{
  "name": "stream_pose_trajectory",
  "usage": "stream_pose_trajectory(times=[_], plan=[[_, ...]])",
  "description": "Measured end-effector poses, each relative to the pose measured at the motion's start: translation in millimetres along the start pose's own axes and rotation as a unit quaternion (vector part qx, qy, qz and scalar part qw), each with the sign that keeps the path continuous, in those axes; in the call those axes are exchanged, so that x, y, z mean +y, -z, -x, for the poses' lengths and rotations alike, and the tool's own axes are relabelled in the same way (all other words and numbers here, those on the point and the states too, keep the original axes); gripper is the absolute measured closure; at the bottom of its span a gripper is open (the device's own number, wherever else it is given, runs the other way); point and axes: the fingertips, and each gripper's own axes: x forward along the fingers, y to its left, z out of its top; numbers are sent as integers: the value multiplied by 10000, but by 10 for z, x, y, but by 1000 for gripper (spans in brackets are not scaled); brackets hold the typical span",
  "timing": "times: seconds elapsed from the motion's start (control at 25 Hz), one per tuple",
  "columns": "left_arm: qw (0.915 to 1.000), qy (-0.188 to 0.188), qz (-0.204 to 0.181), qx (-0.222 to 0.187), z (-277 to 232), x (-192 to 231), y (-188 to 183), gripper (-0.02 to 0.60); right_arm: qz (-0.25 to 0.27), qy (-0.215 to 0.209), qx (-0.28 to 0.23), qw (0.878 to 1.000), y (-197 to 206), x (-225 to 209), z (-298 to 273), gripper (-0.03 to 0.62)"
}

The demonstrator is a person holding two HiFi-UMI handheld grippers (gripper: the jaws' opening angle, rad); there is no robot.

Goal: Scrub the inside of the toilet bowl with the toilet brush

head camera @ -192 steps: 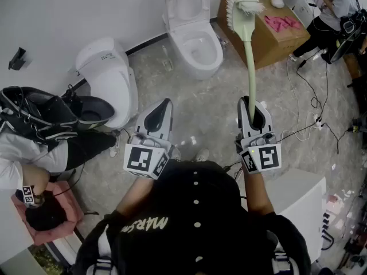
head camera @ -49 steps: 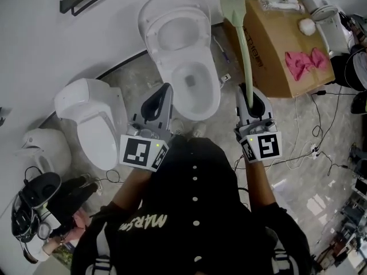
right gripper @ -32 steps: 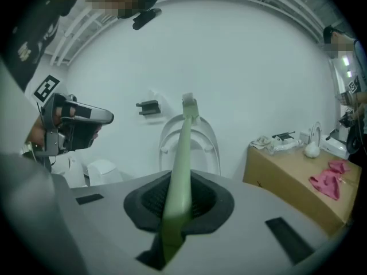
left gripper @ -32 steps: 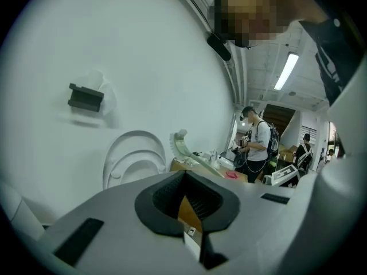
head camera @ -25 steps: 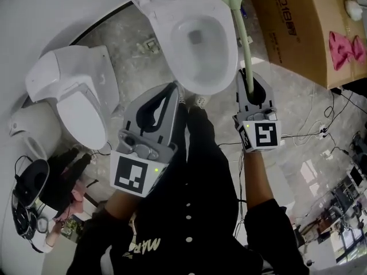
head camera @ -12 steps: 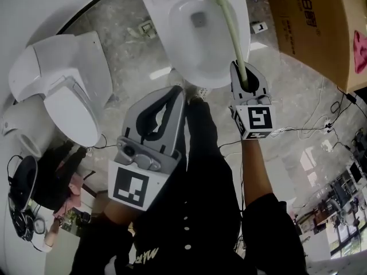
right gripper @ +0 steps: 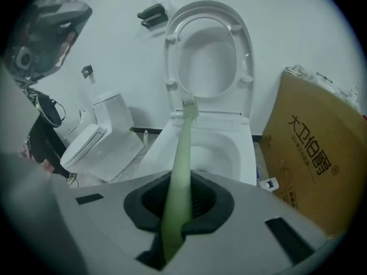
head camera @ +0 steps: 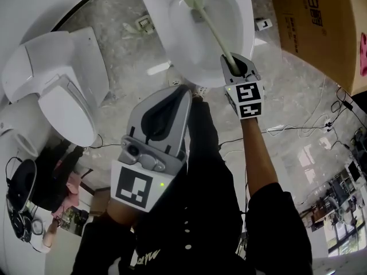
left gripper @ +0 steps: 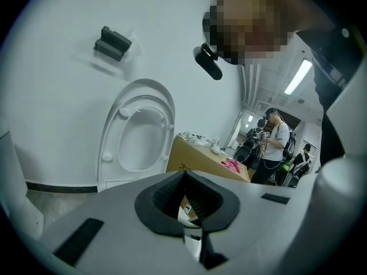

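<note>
The white toilet bowl [head camera: 178, 44] lies just ahead of me, with its lid [right gripper: 210, 55] raised against the wall. My right gripper [head camera: 232, 61] is shut on the pale green handle of the toilet brush [head camera: 209, 27]. The handle slants up and left over the bowl, and the brush head [right gripper: 189, 105] hangs above the back of the bowl [right gripper: 215, 150]. My left gripper [head camera: 183, 91] is held lower and closer to my body, shut with nothing in it. In its own view the left gripper [left gripper: 183, 175] points at the raised lid [left gripper: 140, 133].
A second white toilet [head camera: 63, 96] with its lid down stands to the left. A big cardboard box [head camera: 321, 22] stands right of the bowl. Cables [head camera: 298, 125] trail over the floor at the right. A person [left gripper: 276, 145] stands beyond the box.
The brush has swung left, from over the bowl's right rim to across the bowl. My right gripper moved up toward the rim. The left gripper has hardly moved.
</note>
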Motion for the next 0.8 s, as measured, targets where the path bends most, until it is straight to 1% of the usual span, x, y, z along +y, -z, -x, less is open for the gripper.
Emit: stream_pose_trajectory(times=[0.24,0.48,0.64,0.8], plan=[[10000,1,-41,36,57,13,16,555,217,-76,676,9974,308,-56,-154,548],[10000,-81,-37,38,21,89,66,555,409,-303,1265,9907,536,-49,-306,548],[9999,-79,-41,71,-22,99,83,555,676,-339,1703,9825,661,-100,-413,548],[9999,-80,-50,114,0,110,111,555,1107,-277,2195,9689,745,-174,-507,548]])
